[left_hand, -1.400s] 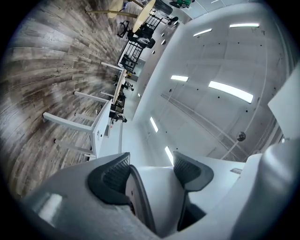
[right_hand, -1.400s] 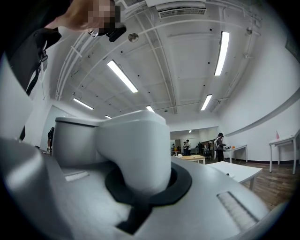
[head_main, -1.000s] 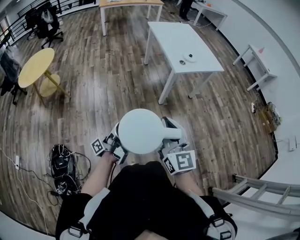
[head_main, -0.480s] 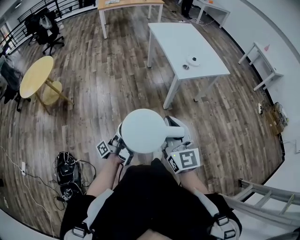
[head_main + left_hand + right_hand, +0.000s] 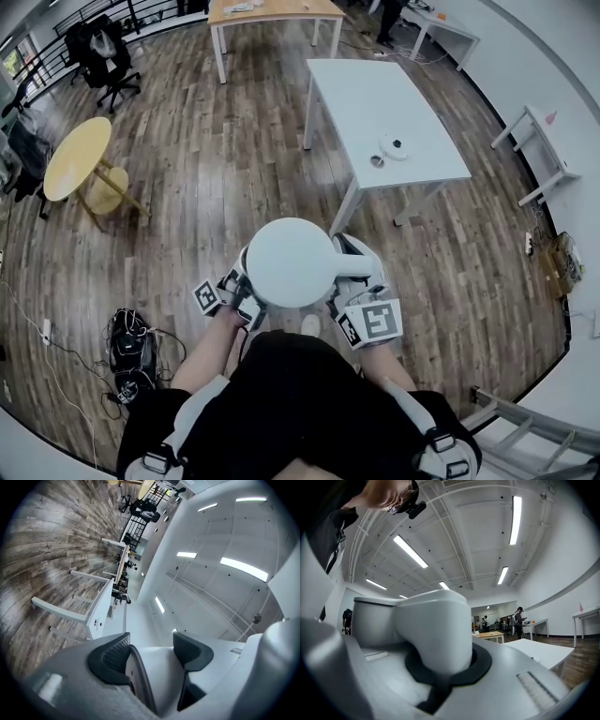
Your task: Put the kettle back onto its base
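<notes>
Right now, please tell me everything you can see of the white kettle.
The kettle is white and smooth, plastic by its look, with a round top and a thick handle on its right side. It is upright, held in the air above the wooden floor. The right gripper is shut around the handle. The left gripper has a white, dark-edged part of its left side between its jaws; whether they press on it is unclear.

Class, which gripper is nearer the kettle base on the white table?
Right. The right gripper, on the kettle's handle, sits below-left of the kettle base; the left gripper is farther left, across the kettle.
</notes>
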Demonstrator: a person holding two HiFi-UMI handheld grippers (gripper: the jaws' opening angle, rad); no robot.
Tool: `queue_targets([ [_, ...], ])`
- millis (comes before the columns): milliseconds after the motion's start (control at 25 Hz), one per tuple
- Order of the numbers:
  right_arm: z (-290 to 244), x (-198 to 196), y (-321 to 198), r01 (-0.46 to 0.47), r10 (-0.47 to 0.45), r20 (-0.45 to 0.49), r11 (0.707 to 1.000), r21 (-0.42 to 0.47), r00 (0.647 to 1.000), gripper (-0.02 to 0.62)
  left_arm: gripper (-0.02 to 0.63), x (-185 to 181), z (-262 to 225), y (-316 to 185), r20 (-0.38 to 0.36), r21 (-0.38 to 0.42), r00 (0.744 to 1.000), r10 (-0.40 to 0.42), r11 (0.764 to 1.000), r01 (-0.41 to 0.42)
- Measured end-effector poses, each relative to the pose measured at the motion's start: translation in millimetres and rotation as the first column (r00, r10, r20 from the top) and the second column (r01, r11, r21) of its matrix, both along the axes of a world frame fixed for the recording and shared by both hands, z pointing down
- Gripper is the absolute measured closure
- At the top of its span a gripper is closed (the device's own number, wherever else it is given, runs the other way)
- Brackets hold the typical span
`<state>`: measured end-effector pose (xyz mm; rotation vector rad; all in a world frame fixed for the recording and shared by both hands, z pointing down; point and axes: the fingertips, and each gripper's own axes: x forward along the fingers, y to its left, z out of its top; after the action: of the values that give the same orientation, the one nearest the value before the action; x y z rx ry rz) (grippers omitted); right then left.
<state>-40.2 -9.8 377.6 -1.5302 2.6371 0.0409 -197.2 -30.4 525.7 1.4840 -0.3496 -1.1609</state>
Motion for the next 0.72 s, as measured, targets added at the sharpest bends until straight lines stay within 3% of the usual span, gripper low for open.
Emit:
queue_targets([
  [720, 1.4, 116.4, -75.2, -0.064, 0.064, 0.001, 0.998, 0.011, 0.998, 0.589, 0.319, 118.6, 0.7, -85.4, -0.003, 0.006, 0.998, 0.06, 0.998, -0.06],
])
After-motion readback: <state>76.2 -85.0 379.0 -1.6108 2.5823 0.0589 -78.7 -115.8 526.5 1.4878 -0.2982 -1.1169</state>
